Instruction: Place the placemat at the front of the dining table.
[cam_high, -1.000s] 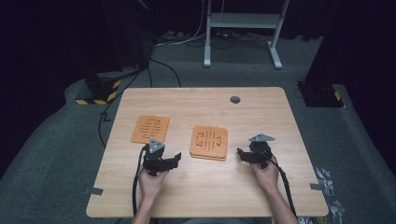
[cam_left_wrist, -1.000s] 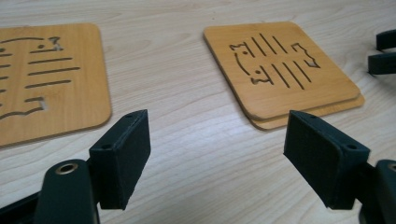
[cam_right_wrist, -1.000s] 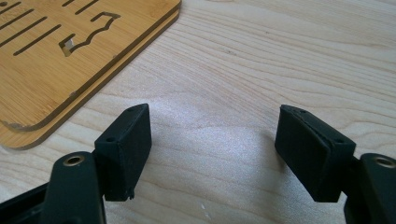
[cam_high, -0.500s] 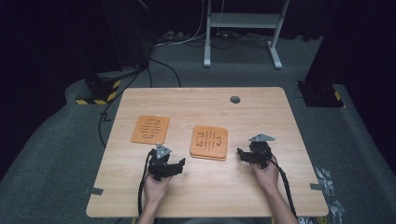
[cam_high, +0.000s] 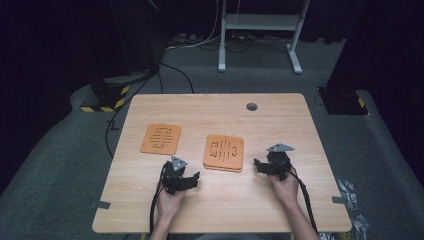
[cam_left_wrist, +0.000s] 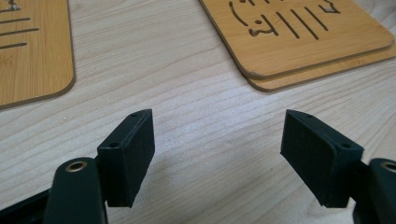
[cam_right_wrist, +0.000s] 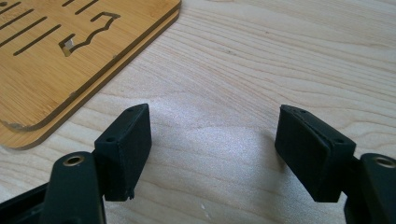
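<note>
I am resting both hands low on the surface (cam_high: 300, 120), on either side of the stack (cam_high: 223, 152) of two mats, which is lying at the middle, at about 12 o'clock from the gap between my hands. My left gripper (cam_high: 186, 181) is sitting at the stack's 7 o'clock, its jaws standing wide with nothing but bare wood between them. My right gripper (cam_high: 262, 165) is waiting at the stack's 3 o'clock, jaws apart too and holding nothing. I am judging that both are parked close so either can reach an edge.

The stack's mats are thin bamboo squares with rounded corners, amber and fine-grained, with slots cut through them; the upper one is lying slightly askew, so the lower one's rim is peeking out. A single mat (cam_high: 160, 138) of the same make is lying apart at the stack's 9 o'clock. The surface is pale, matt wood with long streaky grain.
</note>
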